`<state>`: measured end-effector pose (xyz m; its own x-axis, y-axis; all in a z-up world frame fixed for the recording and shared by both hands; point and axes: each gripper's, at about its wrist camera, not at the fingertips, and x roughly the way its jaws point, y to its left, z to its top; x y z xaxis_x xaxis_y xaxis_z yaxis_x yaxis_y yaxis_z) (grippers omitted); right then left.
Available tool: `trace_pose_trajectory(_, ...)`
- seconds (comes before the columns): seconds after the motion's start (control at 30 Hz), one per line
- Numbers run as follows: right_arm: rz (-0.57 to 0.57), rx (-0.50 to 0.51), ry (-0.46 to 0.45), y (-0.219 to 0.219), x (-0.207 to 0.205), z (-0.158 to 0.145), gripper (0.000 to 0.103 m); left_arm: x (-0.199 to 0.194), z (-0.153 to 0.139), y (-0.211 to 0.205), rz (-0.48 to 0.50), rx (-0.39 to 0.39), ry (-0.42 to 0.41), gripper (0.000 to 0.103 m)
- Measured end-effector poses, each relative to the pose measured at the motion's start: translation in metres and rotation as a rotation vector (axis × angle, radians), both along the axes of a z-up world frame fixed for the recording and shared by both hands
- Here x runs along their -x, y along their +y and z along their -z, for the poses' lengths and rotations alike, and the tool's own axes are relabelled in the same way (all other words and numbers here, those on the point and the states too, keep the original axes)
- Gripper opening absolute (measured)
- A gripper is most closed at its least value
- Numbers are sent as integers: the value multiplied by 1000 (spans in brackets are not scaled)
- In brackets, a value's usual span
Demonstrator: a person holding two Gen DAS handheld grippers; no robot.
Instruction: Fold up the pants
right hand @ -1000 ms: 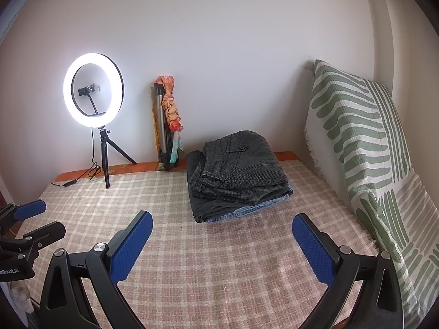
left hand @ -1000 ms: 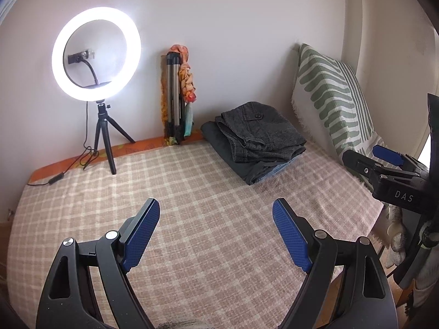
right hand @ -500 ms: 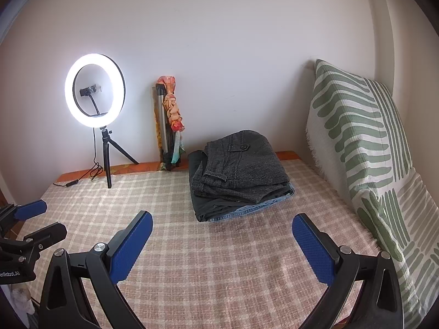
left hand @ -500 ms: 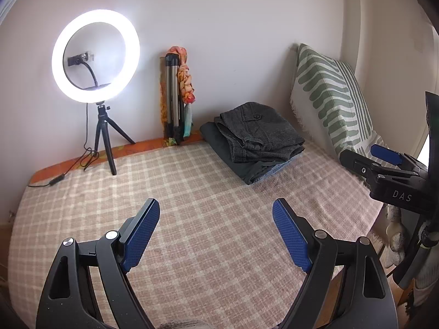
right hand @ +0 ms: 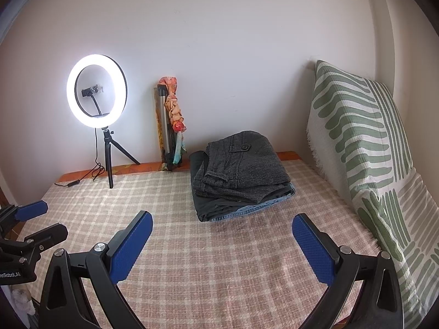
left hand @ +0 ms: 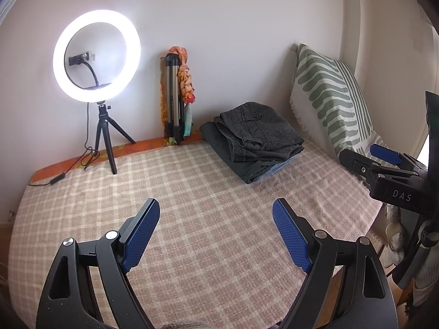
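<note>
Pants (right hand: 241, 170), coarse grey weave, folded in a squarish stack.

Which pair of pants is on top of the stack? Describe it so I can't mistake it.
On the checked bed cover, a pile of folded pants sits near the back wall, left of the green striped cushion. The top pair is dark grey tweed with a buttoned pocket flap; denim lies underneath.

At frame centre, the top pants (right hand: 244, 170) are coarse matt grey woven cloth over blue denim (right hand: 255, 207). The bed cover (right hand: 219, 260) is rough checked weave. Both claws, left claw (left hand: 216, 235) and right claw (right hand: 222, 246), have matt black plastic arms with textured blue pads (right hand: 131, 249) and shiny metal rivets.
</note>
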<state>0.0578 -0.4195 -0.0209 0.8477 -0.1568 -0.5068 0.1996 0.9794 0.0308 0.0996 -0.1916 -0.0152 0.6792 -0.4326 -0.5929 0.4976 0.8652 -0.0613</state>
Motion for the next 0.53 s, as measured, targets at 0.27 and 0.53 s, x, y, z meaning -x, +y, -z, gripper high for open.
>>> trace_pose_trajectory(0.27, 0, 0, -1, 0, 1, -1, 103, 2, 0, 3, -6, 0, 4, 85)
trace_pose_trajectory(0.53, -7, -2, 2, 3, 1, 0, 103, 8, -2, 6, -3, -9, -40, 85)
